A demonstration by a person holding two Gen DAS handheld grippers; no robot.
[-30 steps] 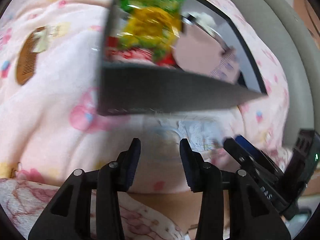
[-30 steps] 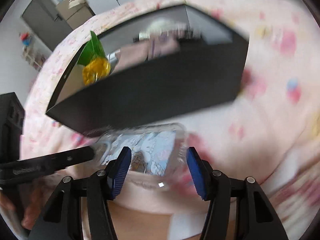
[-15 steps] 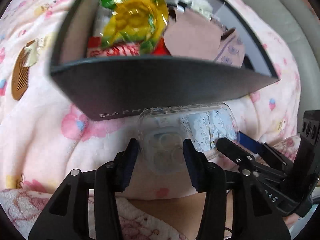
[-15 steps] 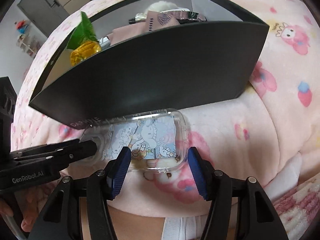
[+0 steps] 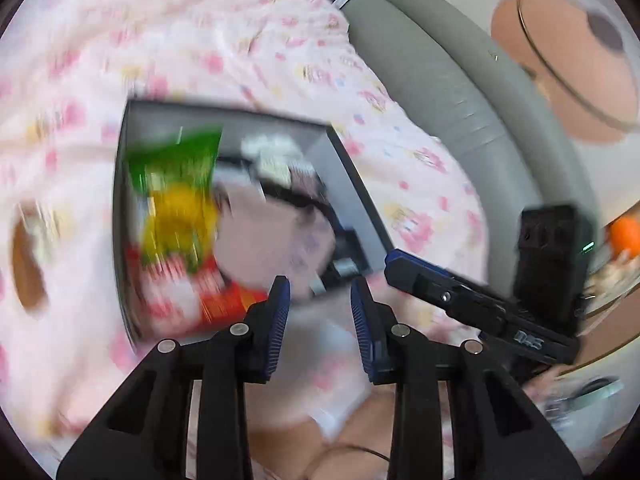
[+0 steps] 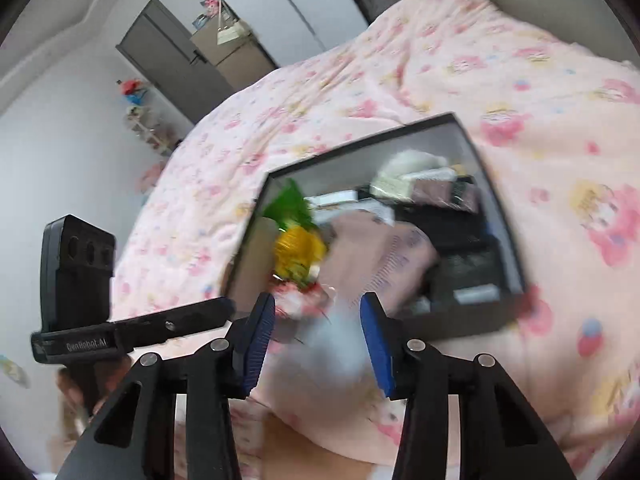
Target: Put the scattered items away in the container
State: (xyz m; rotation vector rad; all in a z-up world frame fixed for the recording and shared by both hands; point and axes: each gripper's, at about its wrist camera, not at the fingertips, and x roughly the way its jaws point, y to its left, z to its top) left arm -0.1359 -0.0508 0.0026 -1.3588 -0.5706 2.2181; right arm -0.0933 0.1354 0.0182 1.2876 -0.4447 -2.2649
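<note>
A black box [image 5: 352, 184] [image 6: 500, 200] lies on a pink blanket and holds a green-and-yellow snack bag [image 5: 176, 196] [image 6: 296, 236], a pink pouch [image 5: 272, 232] [image 6: 380, 252] and other items. A clear phone case [image 6: 336, 332] [image 5: 324, 332] is a pale blur between both pairs of jaws, near the box's front wall. My left gripper [image 5: 320, 312] and right gripper [image 6: 316, 328] are side by side, raised above the box front, jaws apart around the case. Motion blur hides whether the pads touch it.
A brown comb [image 5: 26, 264] lies on the blanket left of the box. A grey padded bed edge [image 5: 460, 80] runs at the right. A grey door [image 6: 168, 60] and a shelf stand far behind the bed.
Both grippers have risen and tilted, so the views now look down into the box instead of at its front wall. The phone case has come up with them, blurred.
</note>
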